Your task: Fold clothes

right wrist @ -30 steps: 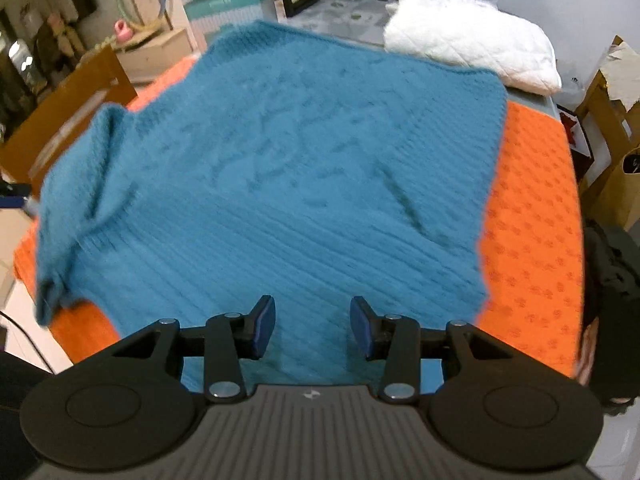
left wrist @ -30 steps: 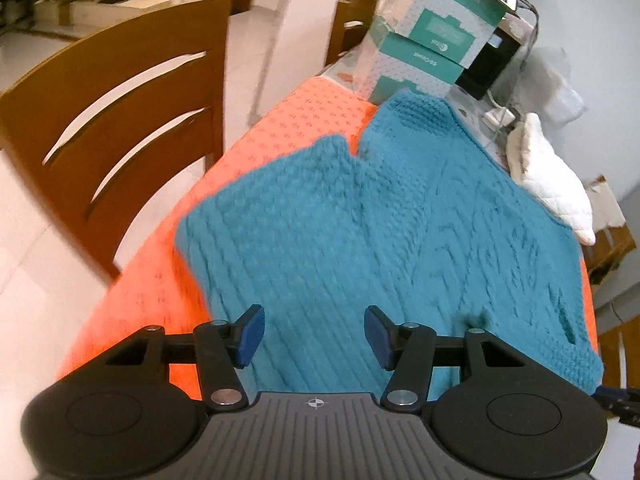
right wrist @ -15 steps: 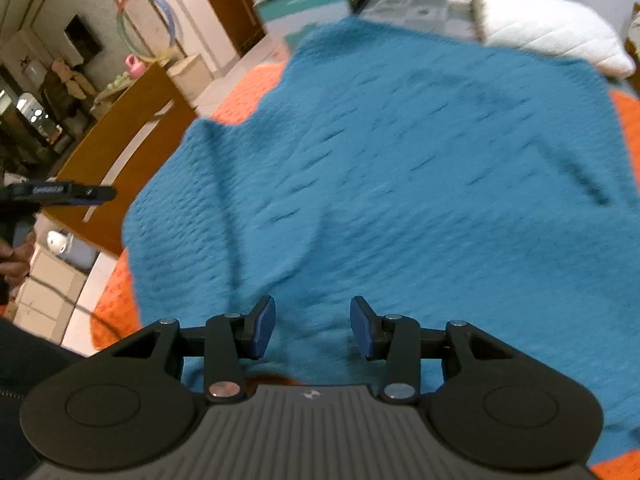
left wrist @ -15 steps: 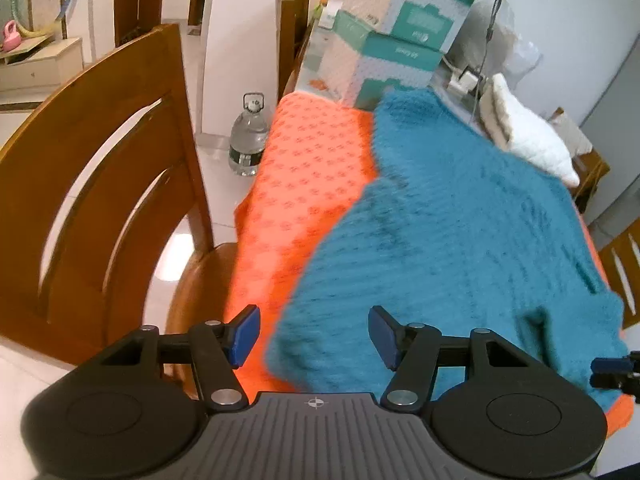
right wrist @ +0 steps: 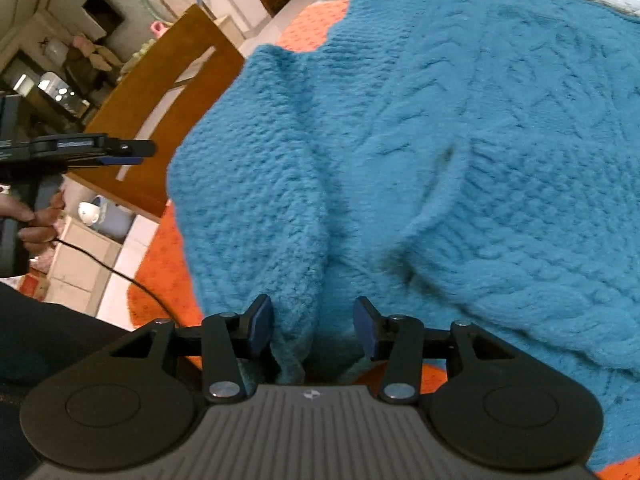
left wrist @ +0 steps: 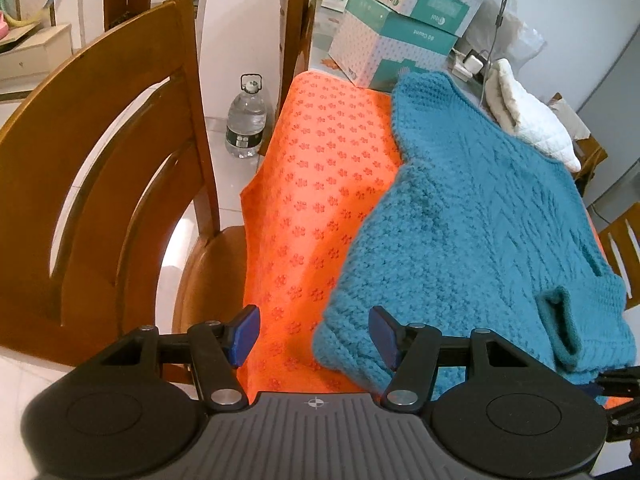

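A teal cable-knit sweater lies spread on an orange patterned mat over the table. My left gripper hovers open above the sweater's near left corner; that knit edge lies beside the right finger, and bare mat shows under the left one. In the right wrist view the sweater fills the frame. My right gripper has its jaws opening around a raised fold of the knit, and the pads do not squeeze it. The left gripper shows at that view's left edge, in a person's hand.
A wooden chair stands close on the left of the table, with a water bottle on the floor behind it. Stacked teal boxes and a white quilted cushion sit at the table's far end. Another chair is at the right.
Both grippers have swung left along the sweater's near edge. The left one now sits over the sweater's left corner and the mat; the right one is now around a fold of knit.
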The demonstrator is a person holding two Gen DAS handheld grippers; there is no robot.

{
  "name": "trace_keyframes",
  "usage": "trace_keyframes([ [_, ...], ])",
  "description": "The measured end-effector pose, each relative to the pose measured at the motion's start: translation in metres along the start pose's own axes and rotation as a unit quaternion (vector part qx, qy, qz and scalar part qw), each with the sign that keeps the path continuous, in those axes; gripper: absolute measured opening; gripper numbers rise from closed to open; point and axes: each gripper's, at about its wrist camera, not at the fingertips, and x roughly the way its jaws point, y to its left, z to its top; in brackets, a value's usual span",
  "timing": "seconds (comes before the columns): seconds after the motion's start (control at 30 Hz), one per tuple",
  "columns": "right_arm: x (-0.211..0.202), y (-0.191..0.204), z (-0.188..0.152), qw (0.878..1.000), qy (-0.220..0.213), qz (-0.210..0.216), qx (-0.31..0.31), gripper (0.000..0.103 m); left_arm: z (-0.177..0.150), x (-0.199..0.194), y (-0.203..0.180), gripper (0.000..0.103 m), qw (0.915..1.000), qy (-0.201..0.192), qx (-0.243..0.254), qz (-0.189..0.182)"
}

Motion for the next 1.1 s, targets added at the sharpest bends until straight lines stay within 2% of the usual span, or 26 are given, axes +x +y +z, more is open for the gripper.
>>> trace_keyframes([
  [0.07,0.003,0.001,-0.001,1.000,0.006,0.012,0.004,0.048,0.000,0.002,0.000,0.063,1.0000,0.001,0.001,-0.002],
  [0.1,0.005,0.002,-0.001,1.000,0.006,0.015,0.007,0.022,0.000,0.003,0.000,0.063,1.0000,0.001,0.001,-0.002],
  [0.13,0.004,0.003,0.001,1.000,0.005,0.015,0.008,0.013,-0.001,0.003,0.001,0.063,1.0000,0.001,0.000,-0.003],
  [0.23,-0.010,0.013,0.011,1.000,-0.011,0.014,-0.008,0.011,-0.002,0.002,0.002,0.063,1.0000,-0.001,-0.004,-0.003],
  [0.37,-0.060,0.025,0.041,0.997,-0.055,0.001,-0.052,0.009,-0.003,0.000,0.004,0.063,0.9999,-0.006,-0.008,-0.003],
  [0.5,-0.113,0.022,0.075,0.990,-0.092,-0.044,-0.099,0.009,-0.004,0.001,0.001,0.063,0.9999,-0.010,-0.005,-0.007],
  [0.57,-0.125,0.013,0.090,0.985,-0.094,-0.084,-0.114,0.009,-0.005,0.003,-0.004,0.063,0.9998,-0.011,0.000,-0.016],
  [0.67,-0.119,-0.017,0.104,0.984,-0.079,-0.127,-0.096,0.011,-0.007,0.010,-0.015,0.063,0.9994,-0.008,0.013,-0.030],
  [0.87,-0.104,-0.073,0.090,0.982,-0.081,-0.172,0.003,0.027,-0.021,0.033,-0.039,0.066,0.9968,0.019,0.066,-0.041],
  [0.93,-0.107,-0.086,0.077,0.982,-0.090,-0.163,0.037,0.032,-0.026,0.037,-0.043,0.067,0.9953,0.027,0.084,-0.041],
  [1.0,-0.109,-0.092,0.061,0.981,-0.106,-0.142,0.074,0.049,-0.030,0.042,-0.045,0.067,0.9938,0.034,0.097,-0.041],
  [1.1,-0.096,-0.100,0.041,0.980,-0.114,-0.103,0.128,0.054,-0.032,0.048,-0.048,0.068,0.9920,0.042,0.112,-0.042],
])
